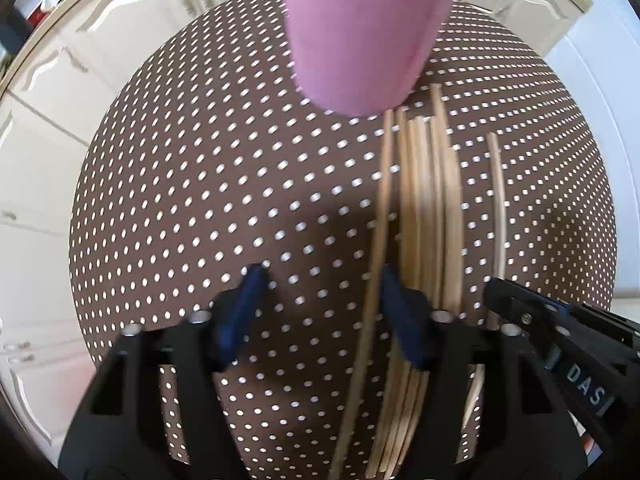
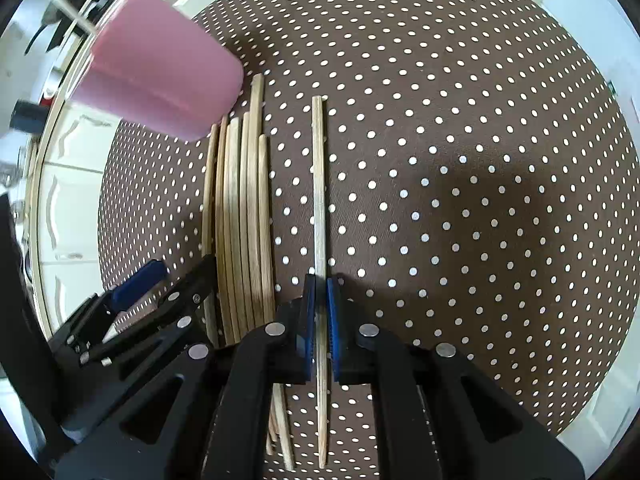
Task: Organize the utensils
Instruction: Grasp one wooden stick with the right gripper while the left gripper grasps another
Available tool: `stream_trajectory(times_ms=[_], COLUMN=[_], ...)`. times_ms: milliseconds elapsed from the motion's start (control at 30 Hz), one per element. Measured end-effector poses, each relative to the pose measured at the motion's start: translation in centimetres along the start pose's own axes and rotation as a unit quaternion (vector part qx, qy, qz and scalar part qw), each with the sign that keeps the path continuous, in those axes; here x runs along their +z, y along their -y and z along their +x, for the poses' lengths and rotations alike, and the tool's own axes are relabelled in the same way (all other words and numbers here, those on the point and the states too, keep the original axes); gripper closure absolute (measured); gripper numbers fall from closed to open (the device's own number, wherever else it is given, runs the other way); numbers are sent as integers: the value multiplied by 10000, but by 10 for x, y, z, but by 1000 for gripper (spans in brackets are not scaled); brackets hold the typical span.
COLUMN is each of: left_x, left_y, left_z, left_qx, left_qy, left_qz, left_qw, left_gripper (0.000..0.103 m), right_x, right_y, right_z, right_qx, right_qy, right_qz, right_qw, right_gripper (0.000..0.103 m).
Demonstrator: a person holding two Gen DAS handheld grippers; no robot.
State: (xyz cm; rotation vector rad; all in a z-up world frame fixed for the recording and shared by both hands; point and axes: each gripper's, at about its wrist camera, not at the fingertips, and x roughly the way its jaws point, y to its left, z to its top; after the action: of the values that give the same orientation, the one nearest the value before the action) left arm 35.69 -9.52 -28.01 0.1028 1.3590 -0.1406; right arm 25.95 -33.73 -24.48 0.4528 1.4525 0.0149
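**A:** Right gripper (image 2: 320, 308) is clamped on the lone chopstick (image 2: 319, 200), blue pads tight on both sides near its lower half. The stick lies flat on the dotted tablecloth (image 2: 480, 160), apart from the others. Looks like you're at the pick-up step, grip made and lift not started.

**B:** Left one?

**A:** Left gripper (image 1: 320, 312) is spread wide, holding nothing. It hovers low over the cloth with its right finger (image 1: 400, 320) at the edge of the chopstick bundle (image 1: 424, 208); one stick runs between the fingers, ungripped.

**B:** Next move?

**A:** My read: lift straight up, tip the stick upright, and carry it to the pink cup (image 2: 160, 80) beyond the bundle's far ends. Cup's mouth is out of view, so aim carefully.

**B:** Pose?

**A:** Both tools point forward along the sticks, low and nearly flat, side by side.
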Motion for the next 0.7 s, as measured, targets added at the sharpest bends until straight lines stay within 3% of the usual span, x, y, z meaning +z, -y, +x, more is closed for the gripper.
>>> stream_trajectory(times_ms=[100,300,533,700], left_x=[10,25,34,7], left_y=[6,6,-8,-24], left_z=[2,3,0,-16], left_qx=[11,-187,-478,-453], left_qy=[3,95,60,151], left_qz=[19,-71,-227,-230], left_qw=[10000,9998,9986,9986], left_gripper=[59,92,94,97], right_x=[8,23,24,23], right_y=[1,-5,4,3], right_z=[-1,-4,-12,-30], right_qx=[-33,-211,90,172], right_qy=[-7,-19,115,294], right_qz=[59,-110,109,15], right_qw=[10000,9997,9998,9994], right_gripper=[98,98,99,99])
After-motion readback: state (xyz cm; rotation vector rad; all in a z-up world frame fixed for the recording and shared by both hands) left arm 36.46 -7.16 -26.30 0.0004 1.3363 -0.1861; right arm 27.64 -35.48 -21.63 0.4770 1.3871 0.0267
